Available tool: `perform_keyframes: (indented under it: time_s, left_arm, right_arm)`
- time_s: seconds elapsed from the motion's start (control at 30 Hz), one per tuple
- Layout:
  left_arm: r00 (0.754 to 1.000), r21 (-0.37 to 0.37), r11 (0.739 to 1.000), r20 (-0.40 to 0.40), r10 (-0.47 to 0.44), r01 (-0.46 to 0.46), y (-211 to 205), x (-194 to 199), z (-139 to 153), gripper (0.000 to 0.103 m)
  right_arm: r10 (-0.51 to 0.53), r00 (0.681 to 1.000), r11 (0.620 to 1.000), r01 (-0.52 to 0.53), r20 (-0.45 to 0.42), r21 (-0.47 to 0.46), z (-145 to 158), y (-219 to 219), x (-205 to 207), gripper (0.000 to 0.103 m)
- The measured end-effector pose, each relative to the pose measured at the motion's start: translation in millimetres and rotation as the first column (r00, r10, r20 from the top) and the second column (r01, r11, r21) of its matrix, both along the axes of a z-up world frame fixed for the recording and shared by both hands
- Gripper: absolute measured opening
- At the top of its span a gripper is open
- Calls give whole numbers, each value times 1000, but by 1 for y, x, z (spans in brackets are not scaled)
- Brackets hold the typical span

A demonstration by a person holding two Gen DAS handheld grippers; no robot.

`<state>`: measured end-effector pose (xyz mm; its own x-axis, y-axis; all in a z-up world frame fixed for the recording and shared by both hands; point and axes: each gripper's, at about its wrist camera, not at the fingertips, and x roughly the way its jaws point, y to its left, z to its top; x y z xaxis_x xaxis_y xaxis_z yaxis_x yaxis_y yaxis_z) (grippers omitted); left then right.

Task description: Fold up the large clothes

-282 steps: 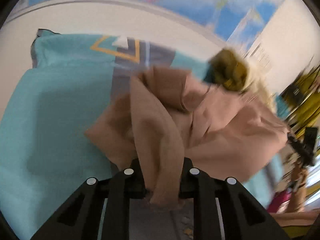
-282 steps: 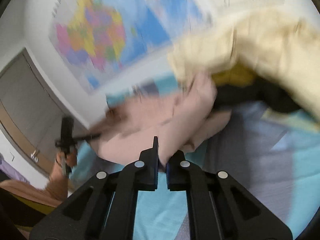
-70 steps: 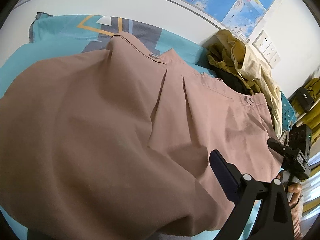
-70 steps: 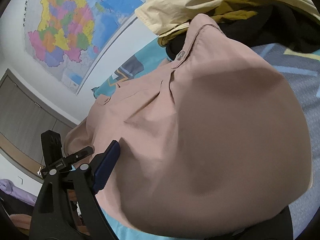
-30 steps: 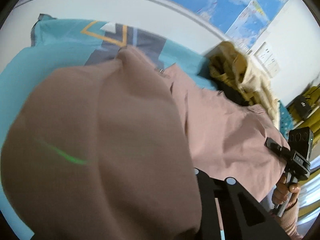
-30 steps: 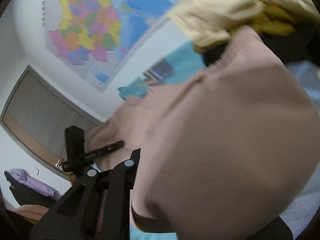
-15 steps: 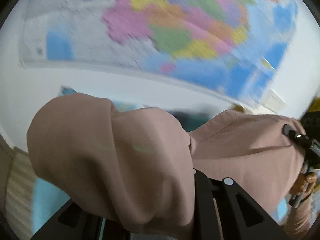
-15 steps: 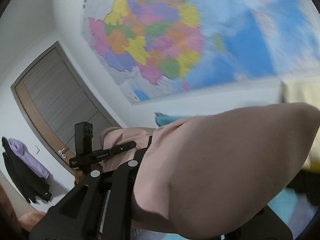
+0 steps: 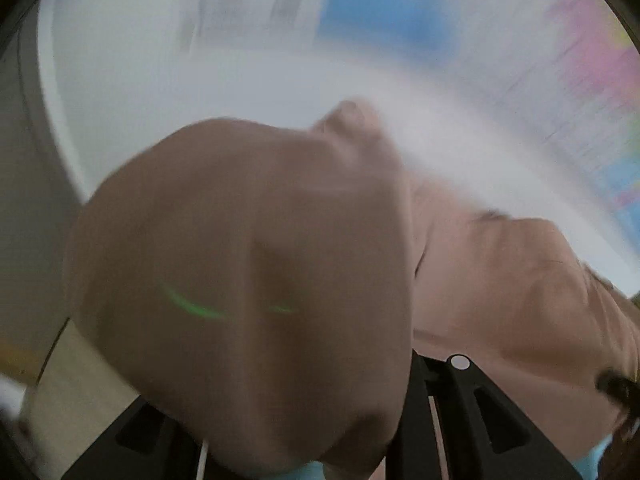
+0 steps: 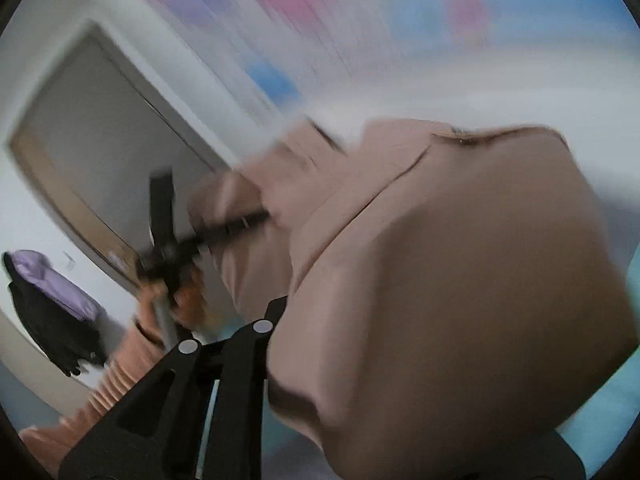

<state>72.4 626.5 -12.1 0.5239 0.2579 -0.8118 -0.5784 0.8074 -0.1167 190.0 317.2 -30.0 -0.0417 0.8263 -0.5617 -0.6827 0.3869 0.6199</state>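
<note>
- The pink garment [image 9: 248, 272] hangs up in the air, draped over both cameras.
- The left hand-held gripper [image 9: 360, 420] and the right hand-held gripper [image 10: 276, 352] each hold its cloth, at 6 o'clock.
- Best: keep the top edge tight and level.
- The wall map [image 10: 320, 4] at 12 o'clock looks well apart.

Legible text: we find none in either view.
Wall map [image 10: 320, 8]: we see only smeared colour patches; any printing on it is lost to blur.
Pink garment [image 9: 248, 264]: we read no label, tag or brand on its cloth.
Gripper bodies: we make out no markings or numbers, only plain round white dots.
</note>
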Motion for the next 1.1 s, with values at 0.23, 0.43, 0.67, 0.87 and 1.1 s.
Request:
perform_keyframes:
  time_s: [0.23,0.43,0.67,0.87,1.1]
  left_arm:
    - [999,-31,999,45,-16,17,6,-7,-13,25]
    - [1000,-33,999,13,15,-14,15,-8,-20,56]
    - [999,127,991,3,50,-50,-9,-30,9,72]
    - [994,262,965,112,-18,-12,-52,-59,46,79]
    - [984,193,967,24,-174,166,-92,-35,16,79]
  right_arm:
    - [-77,995,995,80,-58,56,-14,-56,12,72]
    - [-112,988,994,111,-111,-10,-32,-74,17,44]
    - [-184,983,983,184,24,-5,2,-93,1,46]
    - [-226,927,973,231,299,19,45,-102,-30,47]
    - [-131,957,975,172,257,-144,-1,-49,-12,39]
